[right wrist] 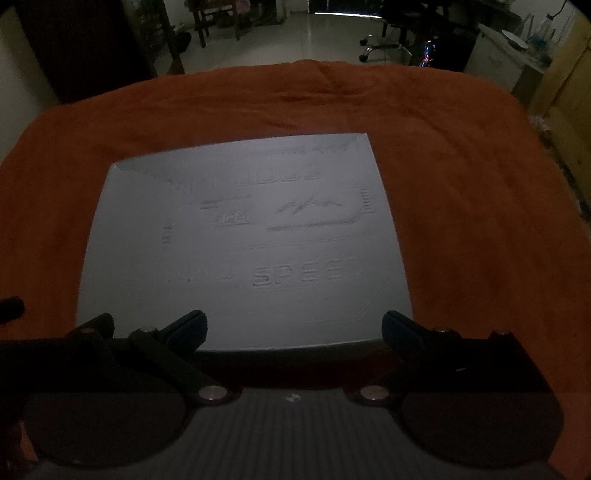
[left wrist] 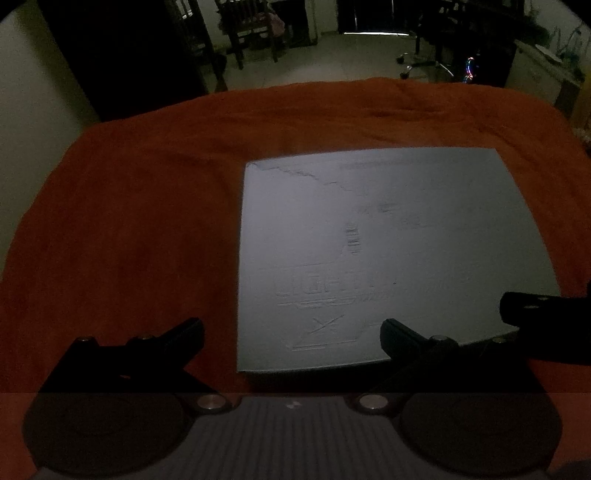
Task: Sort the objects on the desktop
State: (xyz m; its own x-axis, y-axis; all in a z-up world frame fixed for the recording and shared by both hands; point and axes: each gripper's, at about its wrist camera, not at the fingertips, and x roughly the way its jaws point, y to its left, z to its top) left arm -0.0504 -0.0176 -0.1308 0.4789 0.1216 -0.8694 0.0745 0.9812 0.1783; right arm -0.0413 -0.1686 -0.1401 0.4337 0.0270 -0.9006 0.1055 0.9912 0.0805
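Pale mat (right wrist: 240,240) lies flat straight ahead of right gripper (right wrist: 293,328); left gripper (left wrist: 291,336) offset left. Both spread, empty.

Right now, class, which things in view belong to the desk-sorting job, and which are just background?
Job:
flat white embossed board
open left gripper
open right gripper

Background:
orange cloth table cover
wheeled office chair
wooden chair

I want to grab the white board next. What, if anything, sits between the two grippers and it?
Nothing visible does. The white board lies flat on the orange cloth, and both the right gripper and left gripper hover open at its near edge.
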